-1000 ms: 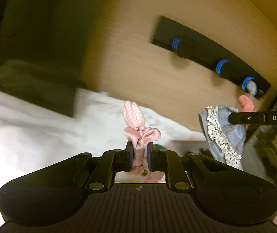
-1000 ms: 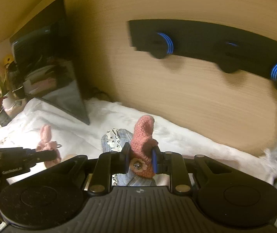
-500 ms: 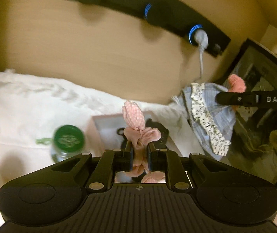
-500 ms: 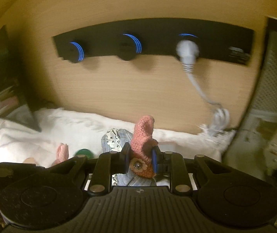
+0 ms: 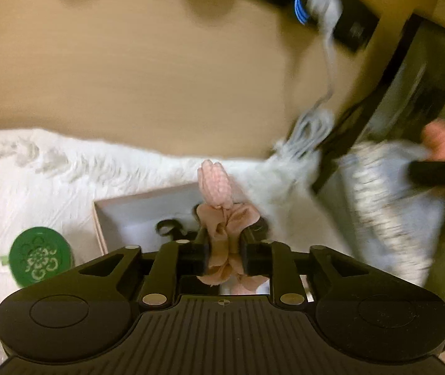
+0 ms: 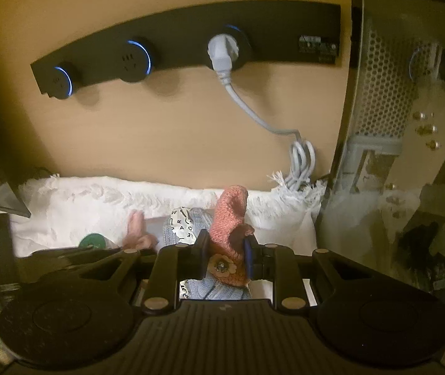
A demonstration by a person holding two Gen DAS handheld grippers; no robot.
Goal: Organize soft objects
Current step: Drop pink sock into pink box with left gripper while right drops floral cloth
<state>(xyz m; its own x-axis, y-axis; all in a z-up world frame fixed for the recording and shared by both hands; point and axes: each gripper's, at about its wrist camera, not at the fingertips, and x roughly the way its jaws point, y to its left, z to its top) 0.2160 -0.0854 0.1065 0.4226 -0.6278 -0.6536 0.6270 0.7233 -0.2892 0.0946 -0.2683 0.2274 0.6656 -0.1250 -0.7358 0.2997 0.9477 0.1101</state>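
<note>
A white fringed cloth (image 5: 50, 181) covers the table below a wooden wall panel, and on it sits a shallow pink-rimmed box (image 5: 122, 215) with a dark looped item already inside. A green round lid (image 5: 38, 255) lies just to the left of the box.

The step in hand looks like the drop-off: both grippers carry soft things toward that box. The left gripper (image 5: 224, 250) hangs over the box's near side with a pink fabric bundle (image 5: 219, 206), checked at the top and satin below, between its fingers; the fingers are opening, though the cloth is not yet clear of the pads. The right gripper (image 6: 224, 254), to the right of the left one, is clamped shut on a coral knitted piece (image 6: 231, 218) with a small flower button, and a pale blue lace-trimmed garment (image 6: 191, 222) hangs from the same grip.

Next, I judge, the left fingers need to spread enough for the bundle to fall inside the box wall. The right load is bulkier and trailing, so it probably needs lowering well over the box before release, or its hem may drape over the rim.
</note>
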